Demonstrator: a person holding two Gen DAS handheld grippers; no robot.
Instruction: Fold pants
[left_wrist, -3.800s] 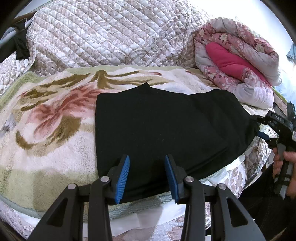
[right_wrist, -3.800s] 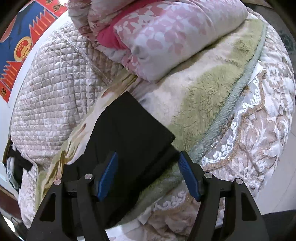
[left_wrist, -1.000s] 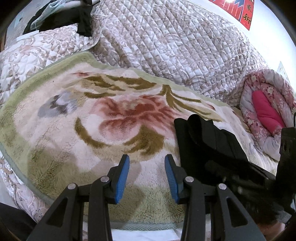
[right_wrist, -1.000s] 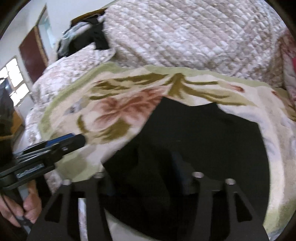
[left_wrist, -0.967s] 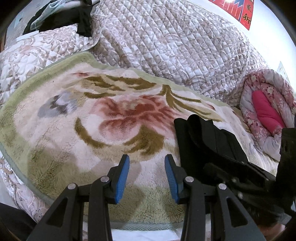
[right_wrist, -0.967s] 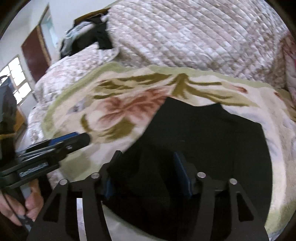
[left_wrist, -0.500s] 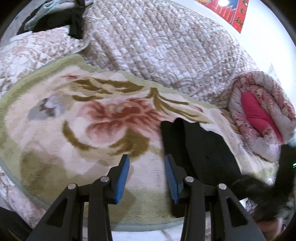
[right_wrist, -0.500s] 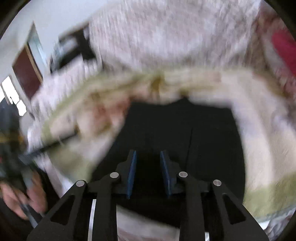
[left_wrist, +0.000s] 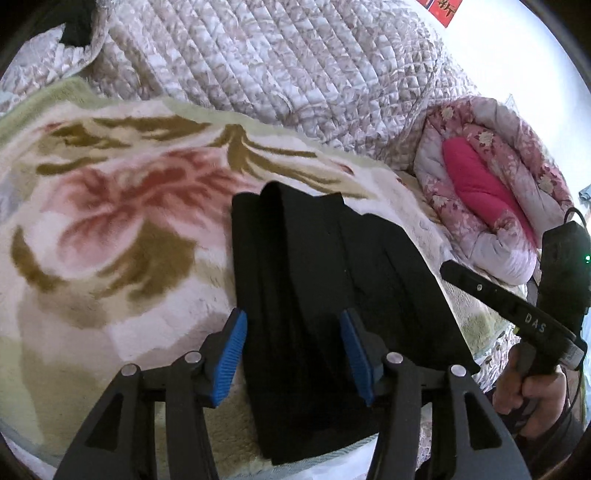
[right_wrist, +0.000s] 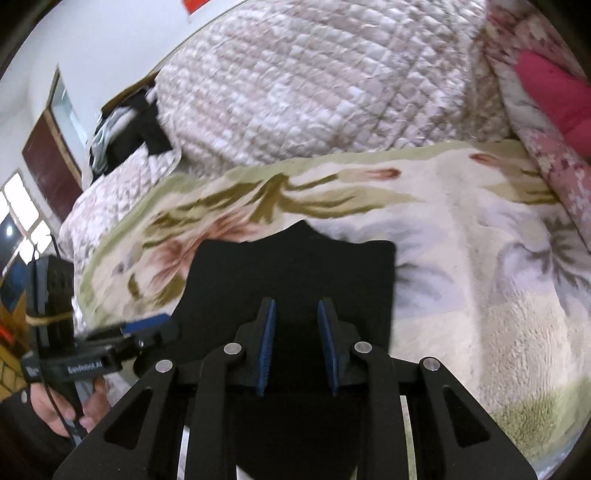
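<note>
The black pants (left_wrist: 325, 280) lie folded in a compact stack on the flowered fleece blanket (left_wrist: 110, 229). My left gripper (left_wrist: 293, 350) is open, its blue pads either side of the stack's near left part, just above it. In the right wrist view the pants (right_wrist: 295, 269) lie ahead as a flat black block. My right gripper (right_wrist: 297, 345) hovers over their near edge with a narrow gap between its pads and nothing in it. The right gripper also shows at the right of the left wrist view (left_wrist: 517, 310), off the pants.
A quilted beige cover (left_wrist: 295, 66) is piled behind the blanket. A rolled pink floral duvet (left_wrist: 491, 192) lies at the right. Dark clothes (right_wrist: 129, 129) sit on the far left of the bed. The bed's front edge is right below the grippers.
The right gripper let go of the folded-over pants and pulled back to the right. The left gripper shifted right over the stack and opened wider. The pants now lie still.
</note>
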